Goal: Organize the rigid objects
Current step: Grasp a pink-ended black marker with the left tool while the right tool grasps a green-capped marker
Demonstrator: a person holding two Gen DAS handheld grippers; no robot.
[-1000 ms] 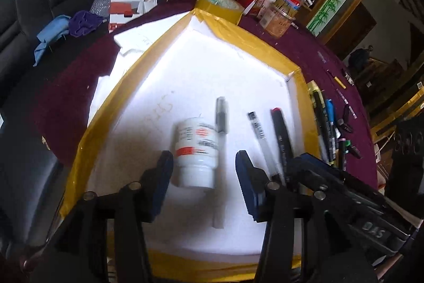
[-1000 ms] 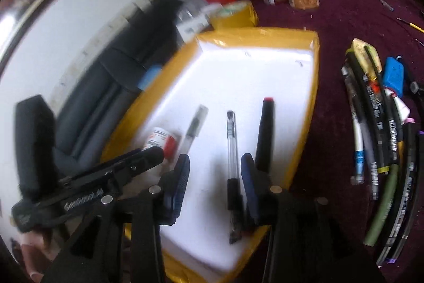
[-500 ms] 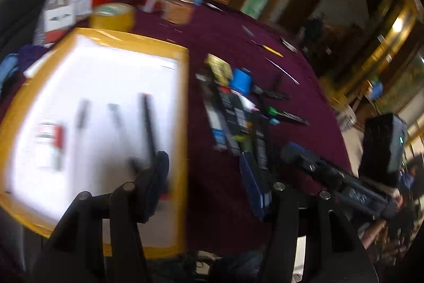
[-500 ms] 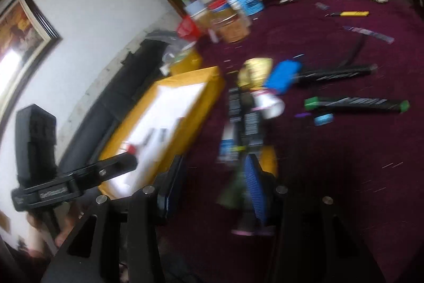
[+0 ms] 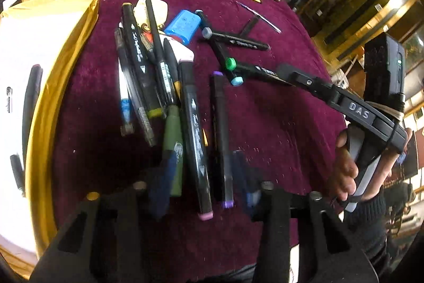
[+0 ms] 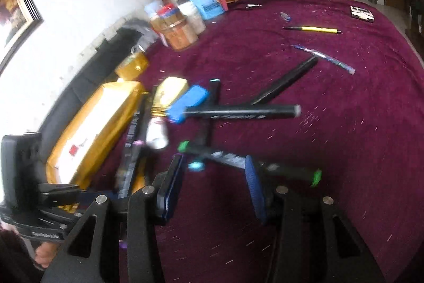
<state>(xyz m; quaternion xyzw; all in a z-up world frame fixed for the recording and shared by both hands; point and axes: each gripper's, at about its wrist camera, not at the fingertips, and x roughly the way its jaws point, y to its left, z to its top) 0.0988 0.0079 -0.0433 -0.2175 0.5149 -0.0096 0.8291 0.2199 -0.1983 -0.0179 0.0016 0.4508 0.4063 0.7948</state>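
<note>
Yellow-rimmed tray (image 5: 61,76) holds 1 black marker (image 5: 31,97).

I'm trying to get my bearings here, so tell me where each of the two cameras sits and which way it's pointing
Left wrist: sits on the left gripper, looking down along its open fingers at the pen pile on the maroon tablecloth; the right hand shows at right.
Right wrist: sits on the right gripper, fingers open astride the green-capped marker, facing the jars and wall.
Shared: the blue box and yellow-rimmed tray.
</note>
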